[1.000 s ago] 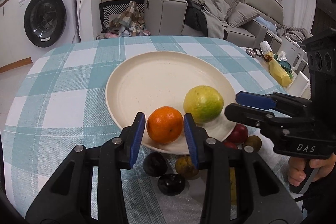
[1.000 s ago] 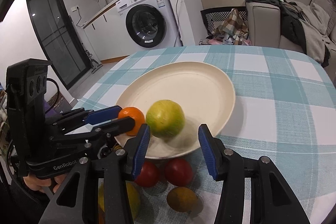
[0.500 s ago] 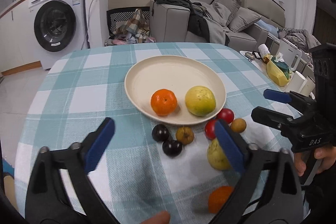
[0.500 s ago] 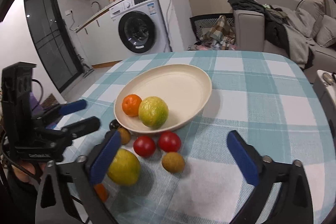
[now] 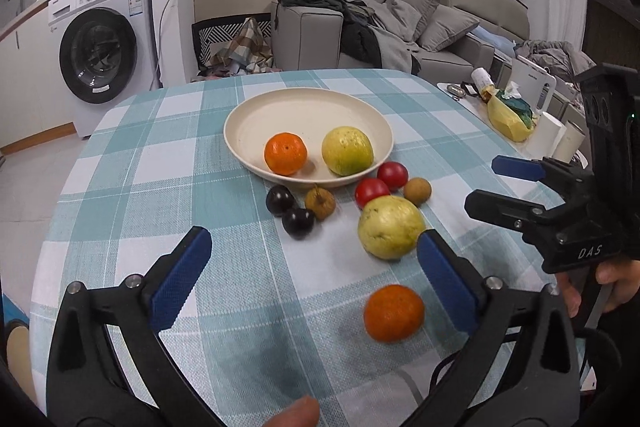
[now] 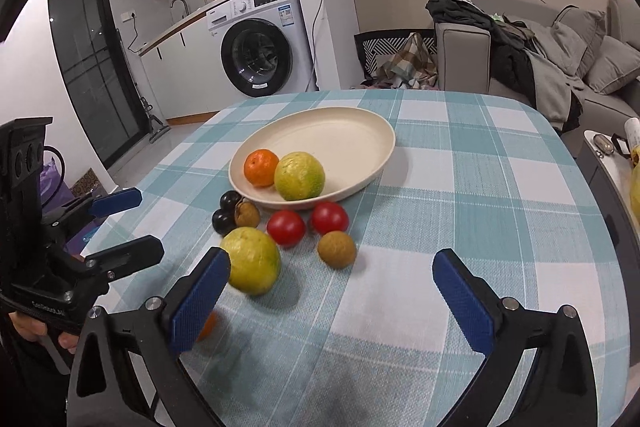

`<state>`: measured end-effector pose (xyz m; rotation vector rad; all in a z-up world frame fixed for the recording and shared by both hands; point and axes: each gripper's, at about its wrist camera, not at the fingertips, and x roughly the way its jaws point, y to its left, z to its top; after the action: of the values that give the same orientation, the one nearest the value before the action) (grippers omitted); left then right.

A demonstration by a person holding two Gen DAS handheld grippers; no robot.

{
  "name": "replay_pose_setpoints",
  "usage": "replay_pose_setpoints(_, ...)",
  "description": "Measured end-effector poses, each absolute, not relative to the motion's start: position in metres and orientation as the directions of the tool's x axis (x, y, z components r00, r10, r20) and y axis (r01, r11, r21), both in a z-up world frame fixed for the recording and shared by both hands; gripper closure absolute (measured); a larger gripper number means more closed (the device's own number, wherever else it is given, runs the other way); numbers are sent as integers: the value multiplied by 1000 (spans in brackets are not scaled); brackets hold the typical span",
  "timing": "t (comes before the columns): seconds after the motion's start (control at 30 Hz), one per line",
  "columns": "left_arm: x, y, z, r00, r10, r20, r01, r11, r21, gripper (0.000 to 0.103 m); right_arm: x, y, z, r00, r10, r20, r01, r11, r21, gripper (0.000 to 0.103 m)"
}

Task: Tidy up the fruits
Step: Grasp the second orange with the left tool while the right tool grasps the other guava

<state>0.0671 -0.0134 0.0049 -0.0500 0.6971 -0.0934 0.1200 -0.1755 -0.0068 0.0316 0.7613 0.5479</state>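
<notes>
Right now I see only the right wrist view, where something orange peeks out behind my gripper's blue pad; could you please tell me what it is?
Observer: It is a whole, round orange tangerine lying on the teal checked tablecloth.
Operator: Thank you. Is it touching anything?
Observer: No. Bare cloth shows all around it, and it lies apart from the large yellow-green fruit beyond it.
Operator: Where is it relative to the left gripper?
Observer: The left gripper is open and empty, and the tangerine shows between its fingers, close to the right-hand one.
</notes>
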Motion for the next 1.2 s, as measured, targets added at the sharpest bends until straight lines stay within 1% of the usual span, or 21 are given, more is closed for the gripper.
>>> replay_pose_setpoints(0.23, 60, -21, -2, 744, -135, -654, 90, 991, -102, 1, 106, -180, -8, 591, 477, -650, -457, 862, 218, 0)
replay_pose_setpoints(0.6, 64, -25, -18, 707, -161, -689, 110, 987, -118, 1, 108, -182, -15, 575, 473, -668, -448, 865, 227, 0)
replay_pose_setpoints(1.2, 67, -44, -38, 648, -164, -744, 175, 983, -64, 1, 109, -177, -24, 547, 472, -691, -455, 861, 229, 0)
